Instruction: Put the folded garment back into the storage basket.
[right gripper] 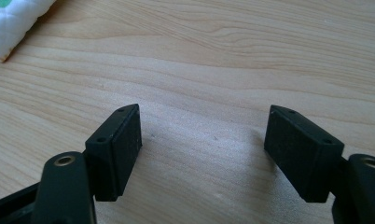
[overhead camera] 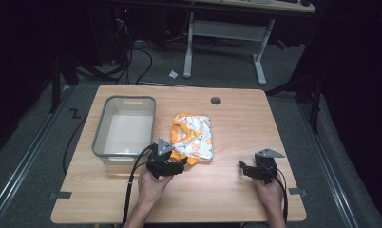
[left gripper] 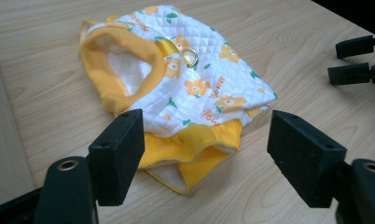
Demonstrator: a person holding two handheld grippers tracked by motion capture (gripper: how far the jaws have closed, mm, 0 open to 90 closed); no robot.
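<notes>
While fingers [left gripper: 120,154] gape, garment [left gripper: 185,88] lies just beyond, untouched.

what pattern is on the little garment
Orange flowers with green leaves on white quilting, yellow trim; clearest in the left gripper view.

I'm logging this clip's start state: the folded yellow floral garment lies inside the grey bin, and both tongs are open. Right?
Not quite. The garment lies on the table, right of the empty grey bin, as the high view shows. The left tongs and right tongs are indeed open.
</notes>
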